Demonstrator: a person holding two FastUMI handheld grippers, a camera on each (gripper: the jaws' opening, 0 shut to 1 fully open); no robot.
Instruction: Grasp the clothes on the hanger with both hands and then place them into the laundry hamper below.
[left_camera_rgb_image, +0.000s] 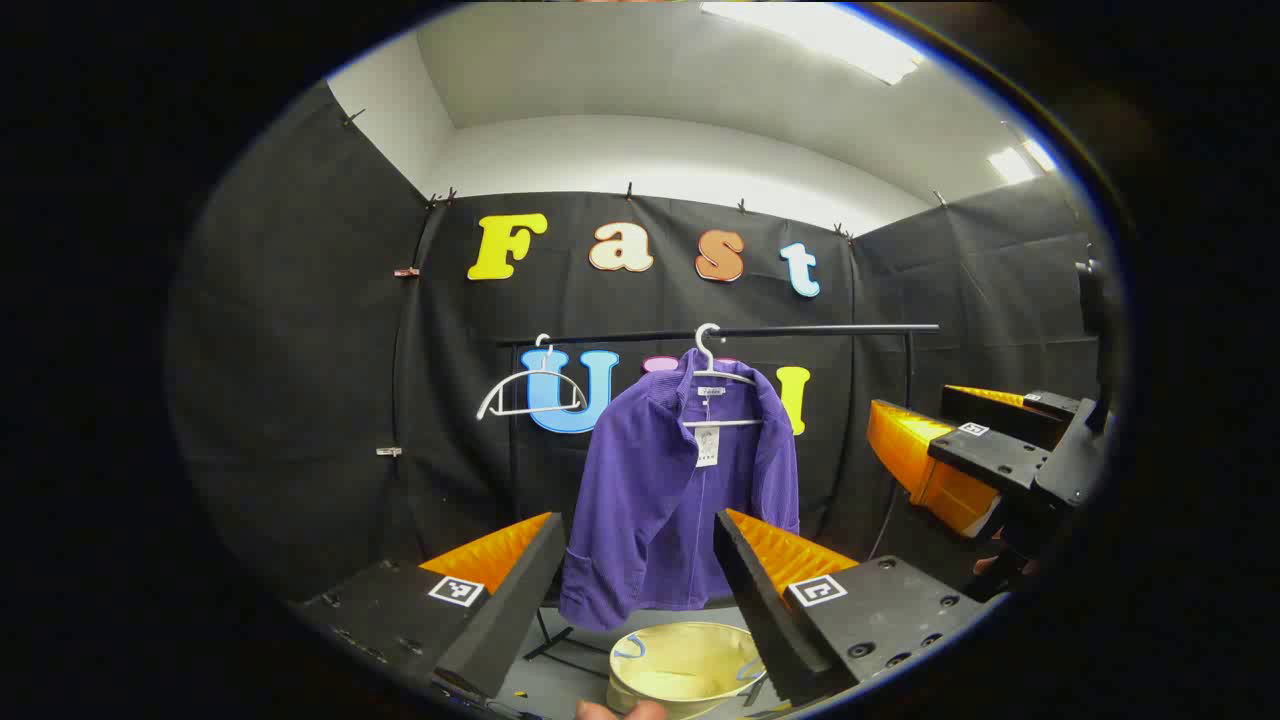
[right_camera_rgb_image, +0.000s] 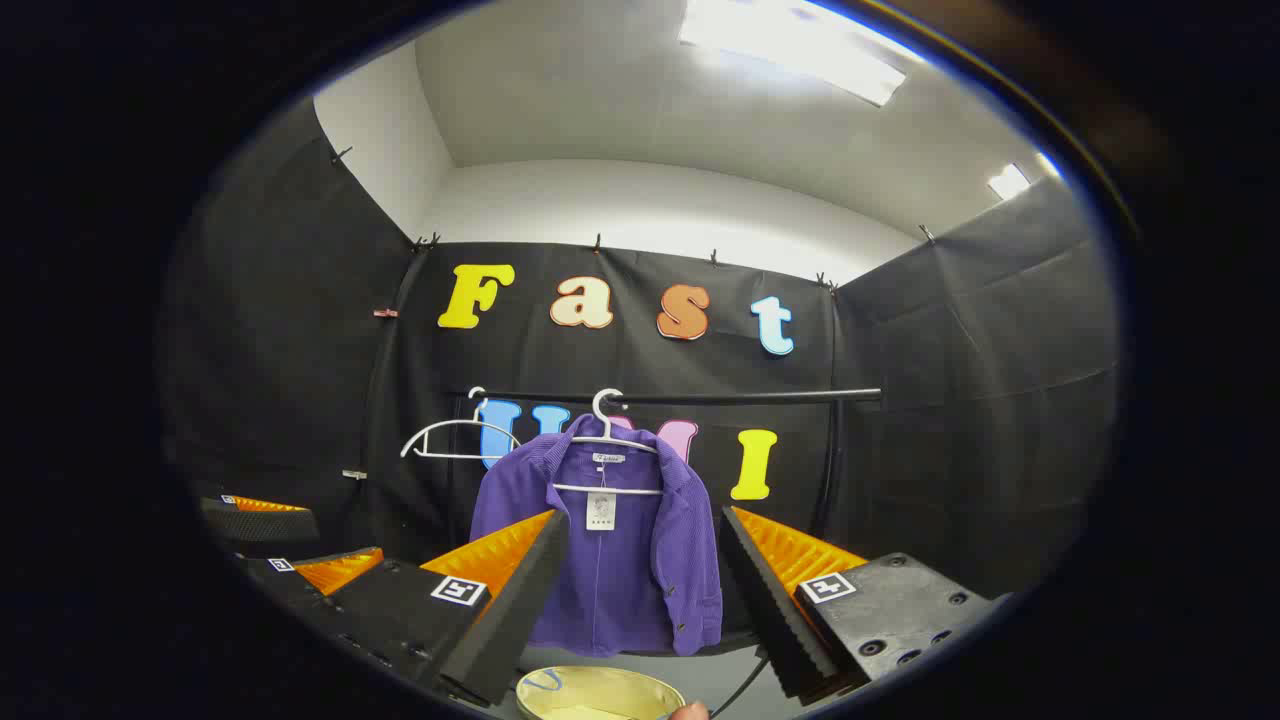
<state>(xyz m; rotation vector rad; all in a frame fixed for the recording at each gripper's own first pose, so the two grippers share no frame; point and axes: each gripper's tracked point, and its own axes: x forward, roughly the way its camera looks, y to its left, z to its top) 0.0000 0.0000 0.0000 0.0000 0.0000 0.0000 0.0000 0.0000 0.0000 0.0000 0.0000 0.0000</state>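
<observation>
A purple jacket (left_camera_rgb_image: 660, 490) (right_camera_rgb_image: 610, 560) hangs on a white hanger (left_camera_rgb_image: 715, 375) (right_camera_rgb_image: 612, 440) from a black rail (left_camera_rgb_image: 800, 329) (right_camera_rgb_image: 750, 397). Below it stands a pale yellow laundry hamper (left_camera_rgb_image: 690, 665) (right_camera_rgb_image: 600, 695). My left gripper (left_camera_rgb_image: 640, 580) is open, some way in front of the jacket, nothing between its fingers. My right gripper (right_camera_rgb_image: 645, 590) is open too, also short of the jacket. In the left gripper view the right gripper (left_camera_rgb_image: 975, 440) shows at the right edge. The left gripper (right_camera_rgb_image: 290, 560) appears low on the left of the right gripper view.
An empty white hanger (left_camera_rgb_image: 530, 390) (right_camera_rgb_image: 450, 440) hangs left of the jacket on the same rail. The rail's black stand (left_camera_rgb_image: 910, 400) (right_camera_rgb_image: 830, 470) rises on the right. Grey floor (left_camera_rgb_image: 560, 680) lies around the hamper. Black cloth walls close the booth on three sides.
</observation>
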